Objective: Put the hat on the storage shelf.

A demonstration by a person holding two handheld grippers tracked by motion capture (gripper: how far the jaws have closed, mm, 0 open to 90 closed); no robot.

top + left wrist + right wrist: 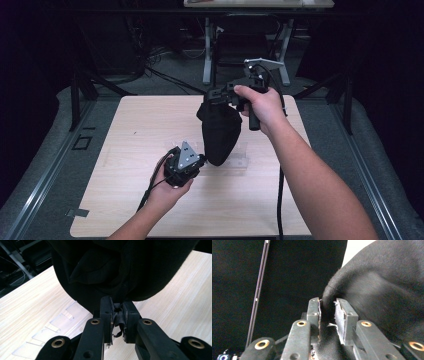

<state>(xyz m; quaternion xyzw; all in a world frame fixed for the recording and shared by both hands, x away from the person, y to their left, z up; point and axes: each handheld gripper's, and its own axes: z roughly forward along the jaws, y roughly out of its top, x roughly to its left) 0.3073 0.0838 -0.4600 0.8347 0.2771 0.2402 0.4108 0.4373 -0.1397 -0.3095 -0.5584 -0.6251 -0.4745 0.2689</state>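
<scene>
- Two hand-held grippers in work over a pale wooden worktop (125, 200), one black cloth bag (220, 132) shared between them.
- Nearest: left hand (167, 192) in from the bottom edge of the high view, carrying the left gripper (197, 161) low over the worktop, grey three-cornered plate (187, 154) uppermost.
- Left gripper view: jaws clenched on a thin fold at the bag's (117, 272) bottom edge, cloth pinched and bunched between the pads (106, 315); no gap visible either side of it.
- Flat clear plastic piece (62, 318) lying on the worktop (30, 307) just beside and below the bag's lower end; seen in the high view under the bag too (240, 161).
- Bag hanging off the worktop, rounded bottom low and near the surface, neck highest; contact with the surface cannot be told.
- Farther: right hand (262, 105) raised above the worktop's far half, right gripper (216, 96) pointing left at the bag's top.
- Right gripper view: black cloth (382, 290) lying between the jaws, pressed to the left pad (313, 310); right pad (344, 317) standing slightly off, with a narrow gap. Hold slack rather than clenched; whether the cloth is still pinched cannot be told.
- Beyond the worktop: dark floor, cables, legs of a white table (207, 50).
</scene>
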